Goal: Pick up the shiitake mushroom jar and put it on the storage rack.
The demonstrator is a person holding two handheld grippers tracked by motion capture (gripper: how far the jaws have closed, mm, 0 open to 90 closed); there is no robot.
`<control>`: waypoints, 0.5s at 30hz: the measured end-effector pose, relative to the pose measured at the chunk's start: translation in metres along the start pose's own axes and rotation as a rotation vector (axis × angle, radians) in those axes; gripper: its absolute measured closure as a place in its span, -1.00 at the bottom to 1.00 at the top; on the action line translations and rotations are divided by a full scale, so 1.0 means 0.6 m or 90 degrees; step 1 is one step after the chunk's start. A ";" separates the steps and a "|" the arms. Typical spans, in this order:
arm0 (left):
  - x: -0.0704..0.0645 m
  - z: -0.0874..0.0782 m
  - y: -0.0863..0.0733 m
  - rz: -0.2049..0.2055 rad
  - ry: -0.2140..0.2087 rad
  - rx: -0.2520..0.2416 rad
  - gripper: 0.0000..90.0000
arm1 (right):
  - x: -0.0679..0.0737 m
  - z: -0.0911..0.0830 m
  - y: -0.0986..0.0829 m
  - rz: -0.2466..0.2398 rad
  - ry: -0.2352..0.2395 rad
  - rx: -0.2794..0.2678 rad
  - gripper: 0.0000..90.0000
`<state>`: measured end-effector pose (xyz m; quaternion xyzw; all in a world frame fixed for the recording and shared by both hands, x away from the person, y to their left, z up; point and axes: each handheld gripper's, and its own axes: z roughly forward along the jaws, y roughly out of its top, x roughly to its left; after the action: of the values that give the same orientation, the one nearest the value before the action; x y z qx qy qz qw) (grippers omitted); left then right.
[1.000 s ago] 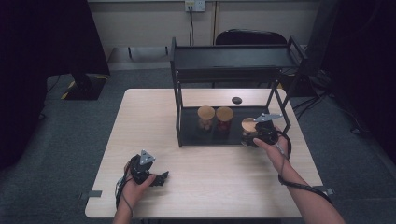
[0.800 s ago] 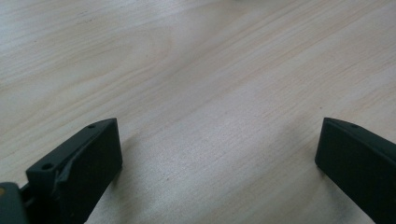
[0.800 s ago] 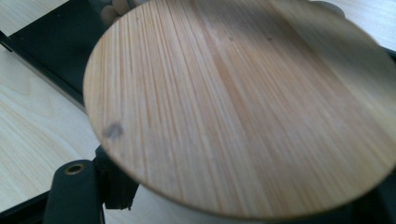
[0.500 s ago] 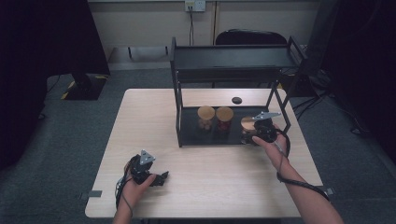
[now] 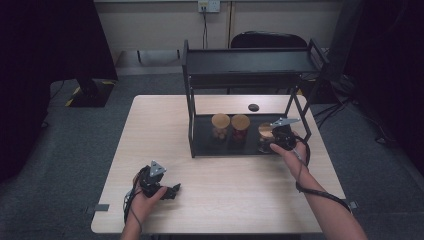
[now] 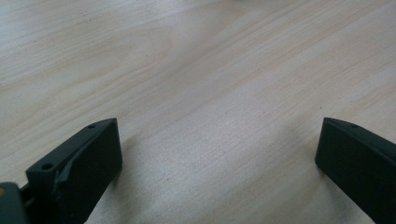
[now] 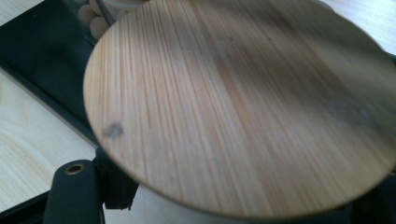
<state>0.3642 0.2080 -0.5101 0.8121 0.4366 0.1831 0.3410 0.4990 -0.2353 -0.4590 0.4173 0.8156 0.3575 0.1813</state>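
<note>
Jar (image 5: 265,137) with the wooden lid (image 7: 243,107): sits at the right end of the black tray (image 5: 200,142) under the rack (image 5: 245,62), and my right gripper (image 5: 280,139) is on it. My jaws stand either side of the jar just below the lid, one at lower left, the other at the right edge of the right gripper view; they look closed on the glass (contact itself is hidden under the lid rim, so this is a judgement). Jar upright, base apparently on the tray.

Two more lidded jars (image 5: 220,126) (image 5: 240,127) stand side by side to its left on the same tray, near but apart from it.

Left gripper (image 5: 167,191): jaws wide apart, nothing between them, resting low over bare bench (image 5: 225,200) near its front edge, well apart from the rack.

Progress: grasp appears made. Whether the jar is being set in or taken out, I cannot tell. Left to do: release or lift clear. A small dark disc (image 5: 253,107) lies behind the tray.
</note>
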 end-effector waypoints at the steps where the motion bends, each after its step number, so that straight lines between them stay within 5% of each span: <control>1: 0.000 0.000 0.000 0.000 0.000 0.000 -1.00 | 0.000 0.000 0.000 0.001 0.000 0.001 -0.43; 15: 0.000 0.000 0.000 0.000 0.000 0.000 -1.00 | -0.004 0.004 0.010 0.000 -0.006 -0.001 -0.43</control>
<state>0.3642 0.2080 -0.5101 0.8121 0.4366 0.1831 0.3411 0.5053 -0.2338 -0.4560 0.4192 0.8143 0.3559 0.1855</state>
